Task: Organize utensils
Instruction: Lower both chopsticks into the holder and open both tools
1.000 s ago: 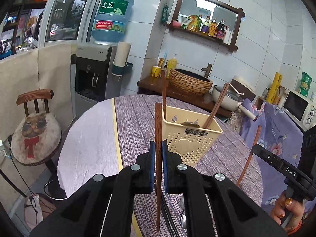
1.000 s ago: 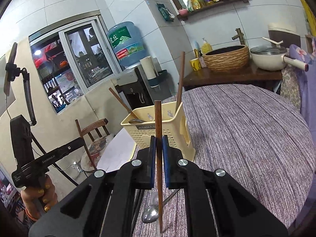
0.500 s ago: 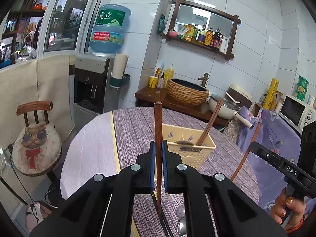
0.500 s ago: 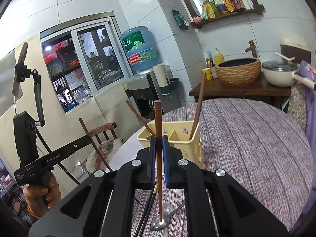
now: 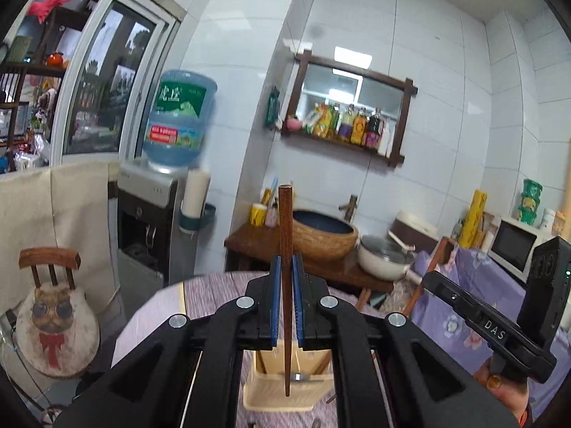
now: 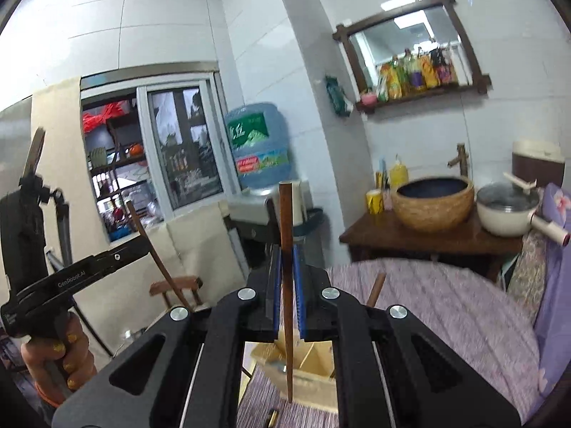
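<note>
In the left wrist view my left gripper (image 5: 285, 271) is shut on a dark wooden chopstick (image 5: 284, 221) that stands upright, its lower tip over the beige utensil holder (image 5: 271, 397). The right gripper (image 5: 430, 280) shows at the right, gripping a second chopstick (image 5: 439, 253). In the right wrist view my right gripper (image 6: 285, 260) is shut on that upright chopstick (image 6: 285, 214) above the holder (image 6: 314, 388). The left gripper (image 6: 142, 244) is at the left with its slanted chopstick (image 6: 157, 260). Another chopstick (image 6: 376, 287) pokes up from the holder, and a spoon (image 5: 298, 377) lies inside.
The holder stands on a round table with a purple striped cloth (image 6: 446, 314). Beyond it are a wooden side table (image 6: 410, 239) with a woven basin (image 6: 433, 203) and a pot (image 6: 506, 210), a water dispenser (image 5: 150, 221) and a cat-cushion chair (image 5: 53, 317).
Both grippers have risen with their chopsticks still gripped. The holder has dropped to the bottom of both views and most of the tabletop has slipped out of sight.
</note>
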Demonstrator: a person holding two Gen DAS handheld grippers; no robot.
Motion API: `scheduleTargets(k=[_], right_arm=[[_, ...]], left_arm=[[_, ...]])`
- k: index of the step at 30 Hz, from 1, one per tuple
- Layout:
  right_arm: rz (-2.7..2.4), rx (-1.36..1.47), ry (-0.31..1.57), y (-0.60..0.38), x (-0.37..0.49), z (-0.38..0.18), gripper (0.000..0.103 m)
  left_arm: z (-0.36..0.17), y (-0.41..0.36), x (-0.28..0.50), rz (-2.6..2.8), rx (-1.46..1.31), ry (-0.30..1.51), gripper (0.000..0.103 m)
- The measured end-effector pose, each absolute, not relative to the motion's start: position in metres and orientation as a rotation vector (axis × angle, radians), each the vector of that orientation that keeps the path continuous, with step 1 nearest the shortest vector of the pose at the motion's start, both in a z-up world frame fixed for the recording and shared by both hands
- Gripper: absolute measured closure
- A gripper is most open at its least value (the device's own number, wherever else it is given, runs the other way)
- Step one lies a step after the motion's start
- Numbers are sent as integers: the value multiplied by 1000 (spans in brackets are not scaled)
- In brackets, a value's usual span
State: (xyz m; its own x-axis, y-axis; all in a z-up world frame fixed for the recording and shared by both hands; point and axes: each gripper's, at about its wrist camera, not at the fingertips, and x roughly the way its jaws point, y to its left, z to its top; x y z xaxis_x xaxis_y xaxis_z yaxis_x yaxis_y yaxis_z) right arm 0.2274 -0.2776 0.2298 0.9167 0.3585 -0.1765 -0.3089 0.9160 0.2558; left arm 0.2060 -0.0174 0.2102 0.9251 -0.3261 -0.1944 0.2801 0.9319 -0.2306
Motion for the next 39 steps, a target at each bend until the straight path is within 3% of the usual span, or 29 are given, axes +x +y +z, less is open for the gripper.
scheduleTargets(k=[6,23,35,37,39], right_arm=[[241,179,149,-273,245,235,95],[156,164,298,-264,276,135,95],[147,160,313,-267,275,120,95],[145,153,313,-268,272,119,86],[136,148,307,-268,266,119,63]], left_arm=[[209,-37,233,-250,-190,198,96],[112,-61,269,-204,-140,395,96],[85,-67,272,-213,-128,462,96],[87,-65,269,-215,-128,455,88],[90,-61,262,-217,-134,439,59]])
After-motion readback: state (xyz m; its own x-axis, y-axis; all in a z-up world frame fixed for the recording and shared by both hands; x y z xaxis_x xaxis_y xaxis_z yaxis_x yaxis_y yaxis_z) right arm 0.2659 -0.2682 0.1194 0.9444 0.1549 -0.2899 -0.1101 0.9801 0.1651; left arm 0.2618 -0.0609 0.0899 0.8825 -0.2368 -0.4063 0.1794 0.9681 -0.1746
